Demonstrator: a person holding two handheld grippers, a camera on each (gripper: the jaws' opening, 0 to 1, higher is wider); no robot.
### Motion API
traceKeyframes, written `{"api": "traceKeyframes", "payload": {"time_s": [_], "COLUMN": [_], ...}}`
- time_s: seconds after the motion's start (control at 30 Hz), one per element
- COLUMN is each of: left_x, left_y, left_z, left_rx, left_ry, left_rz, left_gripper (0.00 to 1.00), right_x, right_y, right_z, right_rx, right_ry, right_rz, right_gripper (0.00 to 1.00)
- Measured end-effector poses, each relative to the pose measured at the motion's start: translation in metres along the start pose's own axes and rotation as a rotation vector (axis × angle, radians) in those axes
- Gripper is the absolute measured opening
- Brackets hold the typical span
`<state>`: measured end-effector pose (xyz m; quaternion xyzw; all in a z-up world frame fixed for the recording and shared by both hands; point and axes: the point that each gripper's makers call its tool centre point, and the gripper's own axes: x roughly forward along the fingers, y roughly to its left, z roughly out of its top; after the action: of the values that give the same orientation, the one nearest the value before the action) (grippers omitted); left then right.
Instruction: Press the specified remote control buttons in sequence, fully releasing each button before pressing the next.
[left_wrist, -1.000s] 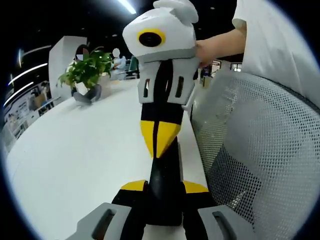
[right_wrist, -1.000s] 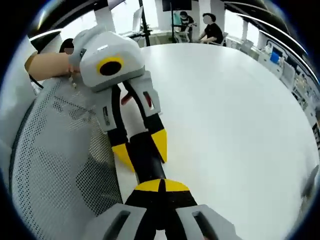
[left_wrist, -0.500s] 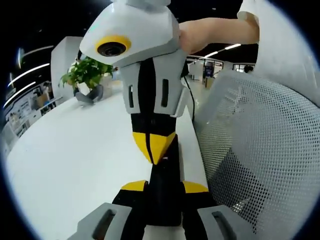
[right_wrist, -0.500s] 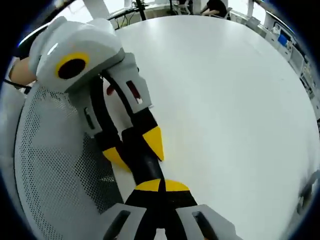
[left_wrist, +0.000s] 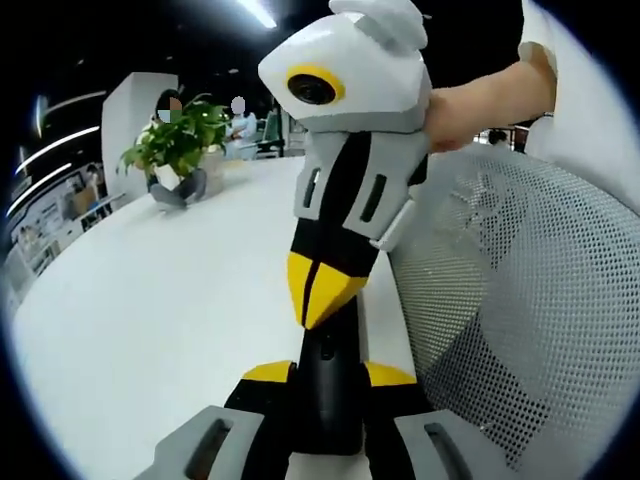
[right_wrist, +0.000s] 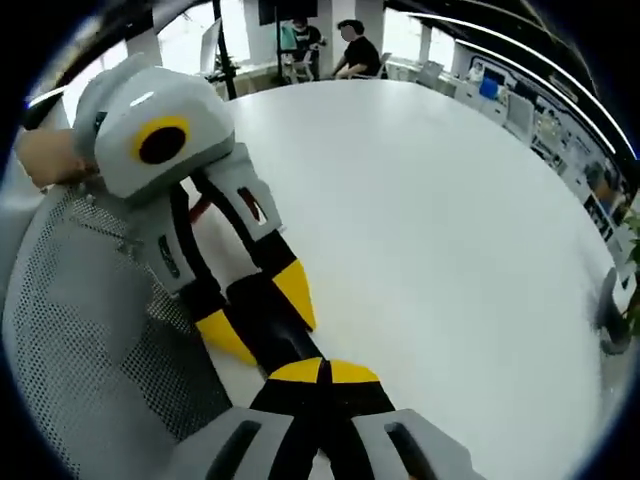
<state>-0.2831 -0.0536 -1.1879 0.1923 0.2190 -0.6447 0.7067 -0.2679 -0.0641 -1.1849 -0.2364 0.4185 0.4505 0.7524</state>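
Observation:
A black remote control (left_wrist: 335, 395) stands clamped between the yellow-tipped jaws of my left gripper (left_wrist: 330, 375), low in the left gripper view. My right gripper (left_wrist: 318, 300) comes down from above, shut, its yellow point meeting the remote's upper face. In the right gripper view my right gripper (right_wrist: 322, 372) has its tips together over the near end of the remote (right_wrist: 283, 338). There the left gripper (right_wrist: 262, 312) reaches in from the left with one yellow tip on each side of the remote. The buttons are hidden.
A white round table (left_wrist: 150, 300) spreads out beneath both grippers. A grey mesh chair back (left_wrist: 520, 300) stands close by the table edge. A potted plant (left_wrist: 175, 145) sits at the far side. A person's arm (left_wrist: 470, 95) holds the right gripper.
In the left gripper view the right gripper has drawn back and leaned to the right since half a second ago. Its point stays at the remote, and the left gripper's grip is unchanged.

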Motion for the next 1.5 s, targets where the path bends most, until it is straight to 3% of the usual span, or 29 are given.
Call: {"api": "traceKeyframes", "payload": {"time_s": [0.1,0.2,0.27,0.4,0.5,0.77,0.93,1.23,1.37,1.5], "left_x": [0.001,0.002,0.002,0.001,0.001,0.001,0.001,0.001,0.001,0.001], "left_y": [0.0,0.0,-0.001,-0.001,-0.002,-0.002,-0.003,-0.003,-0.002,-0.002], "left_z": [0.0,0.002,0.002,0.001,0.001,-0.001,-0.001,-0.001,-0.001,-0.001], "left_rx": [0.008,0.02,0.021,0.024,0.026,0.03,0.033,0.03,0.027,0.027], "left_ry": [-0.004,-0.002,0.001,0.006,0.012,0.023,0.023,0.02,0.017,0.016], "left_rz": [-0.013,-0.022,-0.02,-0.022,-0.024,-0.03,-0.033,-0.035,-0.034,-0.035], "left_gripper": [0.25,0.25,0.25,0.25,0.25,0.25,0.25,0.25,0.25,0.25], "right_x": [0.0,-0.001,-0.003,-0.003,-0.004,-0.001,-0.001,-0.004,-0.003,0.003], "right_y": [0.003,0.005,0.01,0.021,0.02,0.023,0.022,0.02,0.025,0.032], "right_z": [-0.001,0.0,0.007,-0.002,0.0,-0.001,-0.001,0.001,0.008,0.01], "right_rx": [-0.236,-0.229,-0.212,-0.264,-0.282,-0.47,-0.464,-0.312,-0.315,-0.373], "right_ry": [0.072,0.08,0.043,0.087,0.076,0.133,0.144,0.067,0.04,0.068], "right_rz": [0.041,0.079,0.116,0.168,0.162,0.156,0.146,0.171,0.188,0.222], "right_gripper": [0.0,0.0,0.0,0.0,0.0,0.0,0.0,0.0,0.0,0.0]}}
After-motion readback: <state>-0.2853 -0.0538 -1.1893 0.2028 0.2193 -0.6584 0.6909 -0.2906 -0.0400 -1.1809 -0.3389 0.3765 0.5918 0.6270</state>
